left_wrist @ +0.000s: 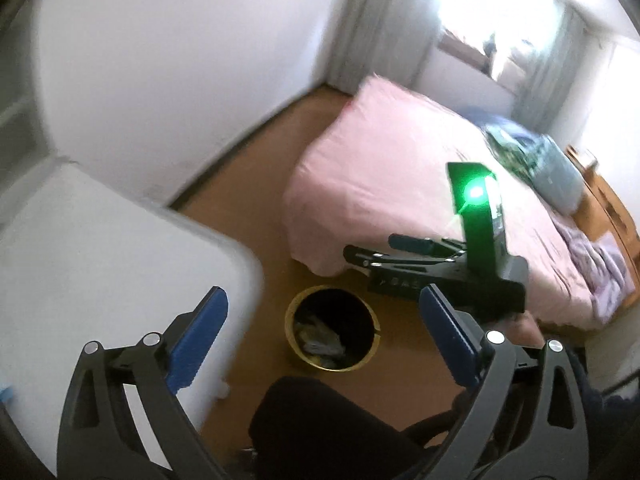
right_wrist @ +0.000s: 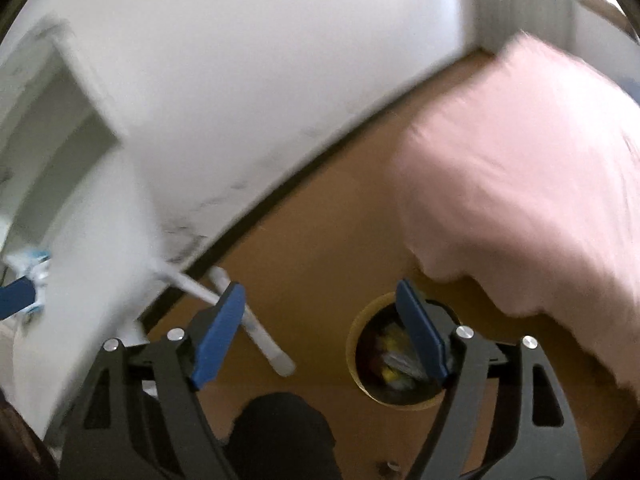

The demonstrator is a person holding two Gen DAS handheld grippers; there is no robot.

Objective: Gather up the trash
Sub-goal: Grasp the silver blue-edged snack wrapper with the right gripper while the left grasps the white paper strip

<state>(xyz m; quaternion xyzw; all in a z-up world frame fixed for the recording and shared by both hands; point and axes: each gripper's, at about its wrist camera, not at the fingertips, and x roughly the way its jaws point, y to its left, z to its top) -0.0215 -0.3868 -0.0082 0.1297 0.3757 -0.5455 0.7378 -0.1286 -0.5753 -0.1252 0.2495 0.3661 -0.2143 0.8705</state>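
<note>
A round bin with a gold rim (left_wrist: 291,314) stands on the wooden floor below both grippers, with crumpled trash (left_wrist: 322,340) lying inside. My left gripper (left_wrist: 324,312) hangs high above it, open, with nothing between its blue pads. The right gripper (left_wrist: 370,246) shows in the left wrist view as a black frame with a green light, over the bed's corner. In its own view the right gripper (right_wrist: 320,300) is open and empty. The bin (right_wrist: 354,346) sits under its right finger, and yellow and grey trash (right_wrist: 390,360) shows inside.
A pink-covered bed (left_wrist: 400,168) fills the right side, with a bag (left_wrist: 552,168) and crumpled cloth on it. A white table (left_wrist: 100,260) stands at the left, its legs (right_wrist: 256,320) close to the bin. A small white and blue item (right_wrist: 32,264) lies at the table's edge. A dark rounded shape (left_wrist: 320,420) sits below.
</note>
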